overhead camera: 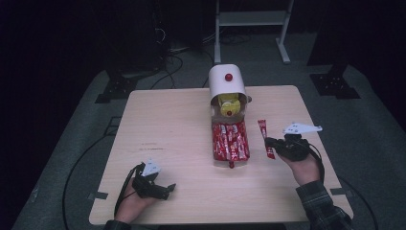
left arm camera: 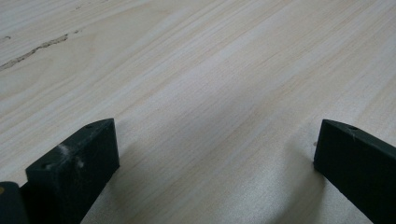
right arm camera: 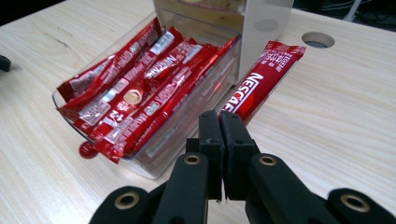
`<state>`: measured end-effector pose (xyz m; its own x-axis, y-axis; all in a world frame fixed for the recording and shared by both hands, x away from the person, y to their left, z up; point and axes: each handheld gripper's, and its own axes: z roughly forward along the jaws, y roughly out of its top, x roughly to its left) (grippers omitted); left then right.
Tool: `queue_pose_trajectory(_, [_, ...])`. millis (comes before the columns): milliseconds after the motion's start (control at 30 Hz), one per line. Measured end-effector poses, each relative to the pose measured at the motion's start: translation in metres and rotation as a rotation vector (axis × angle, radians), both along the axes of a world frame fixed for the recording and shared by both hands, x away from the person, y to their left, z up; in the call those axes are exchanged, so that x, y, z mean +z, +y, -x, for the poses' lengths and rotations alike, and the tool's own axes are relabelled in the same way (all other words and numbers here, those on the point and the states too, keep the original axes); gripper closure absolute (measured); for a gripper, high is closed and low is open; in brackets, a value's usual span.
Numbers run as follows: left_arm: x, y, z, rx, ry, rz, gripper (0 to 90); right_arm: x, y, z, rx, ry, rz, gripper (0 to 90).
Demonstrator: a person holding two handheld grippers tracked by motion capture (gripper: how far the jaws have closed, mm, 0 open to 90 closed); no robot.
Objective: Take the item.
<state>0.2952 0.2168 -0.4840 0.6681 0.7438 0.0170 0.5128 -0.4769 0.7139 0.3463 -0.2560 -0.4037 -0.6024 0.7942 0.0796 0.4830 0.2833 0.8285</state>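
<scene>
A single red Nescafe sachet (overhead camera: 264, 136) (right arm camera: 261, 77) lies flat on the wooden table, to the right of a clear drawer (overhead camera: 214, 143) (right arm camera: 187, 140) holding several matching red sachets (overhead camera: 231, 140) (right arm camera: 140, 88). The drawer stands pulled out of a white dispenser box (overhead camera: 227, 84) (right arm camera: 266, 23). My right gripper (overhead camera: 269, 143) (right arm camera: 219, 116) is shut, jaws pressed together, its tips at the near part of the single sachet, which runs out of sight beneath them. My left gripper (overhead camera: 165, 189) (left arm camera: 215, 158) rests open on bare wood at the front left.
Yellow packets (overhead camera: 229, 100) sit in the dispenser's upper opening, and a red knob (overhead camera: 231, 165) (right arm camera: 87, 149) marks the drawer's front. A round cable hole (right arm camera: 317, 39) lies in the table beyond the sachet. Cables and a frame stand on the floor behind the table (overhead camera: 158, 120).
</scene>
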Motion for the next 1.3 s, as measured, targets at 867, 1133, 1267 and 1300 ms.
queue_pose_trajectory(867, [0.0, 0.0, 0.0, -0.001, 0.0, -0.001, 0.0, -0.037, -0.004, -0.023, -0.018, 0.113, 0.082, 87.2])
queue_pose_trajectory(1133, [0.0, 0.0, 0.0, 0.0, 0.0, 0.0, 0.0, -0.046, -0.003, -0.029, -0.021, 0.141, 0.11, 87.1])
queue_pose_trajectory(1267, [0.0, 0.0, 0.0, 0.0, 0.0, -0.001, 0.0, -0.049, -0.001, -0.031, -0.018, 0.151, 0.119, 87.1])
queue_pose_trajectory(1300, [0.0, 0.0, 0.0, 0.0, 0.0, -0.001, 0.0, -0.05, -0.001, -0.031, -0.02, 0.153, 0.118, 87.1])
